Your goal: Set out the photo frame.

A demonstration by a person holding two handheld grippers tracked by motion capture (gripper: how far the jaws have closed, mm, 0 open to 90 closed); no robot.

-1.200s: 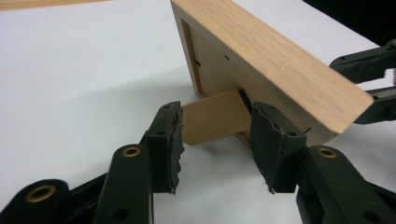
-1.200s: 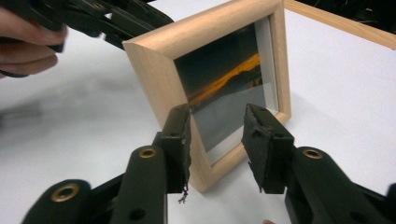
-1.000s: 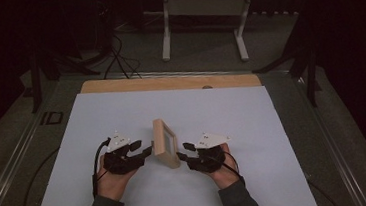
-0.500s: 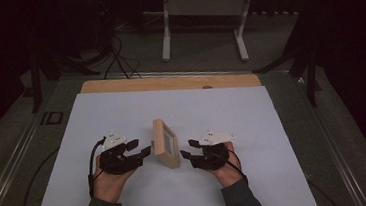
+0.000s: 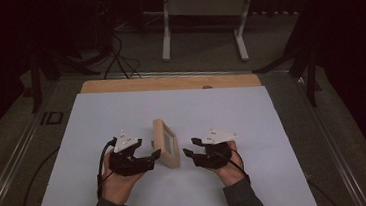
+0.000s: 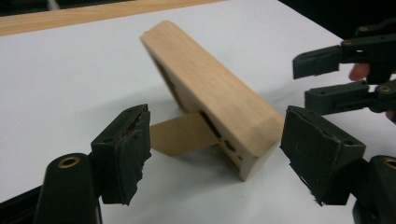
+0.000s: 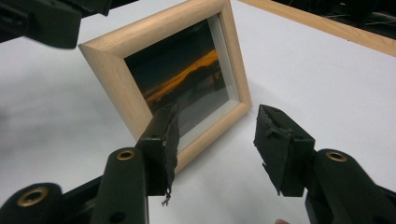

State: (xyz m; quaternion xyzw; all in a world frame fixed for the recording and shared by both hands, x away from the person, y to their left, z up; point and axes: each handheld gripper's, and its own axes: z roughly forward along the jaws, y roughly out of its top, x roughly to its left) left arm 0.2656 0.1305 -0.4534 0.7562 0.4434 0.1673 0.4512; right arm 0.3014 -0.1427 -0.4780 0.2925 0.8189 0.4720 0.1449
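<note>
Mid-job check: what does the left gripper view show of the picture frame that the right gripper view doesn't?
Left gripper view: the picture frame's plain wooden back and the fold-out stand propping it, with the right gripper beyond.
Right gripper view: its glazed front, holding a dark picture with an orange streak.
Both: the frame standing tilted on the white table sheet, ahead of open jaws that do not touch it.
</note>
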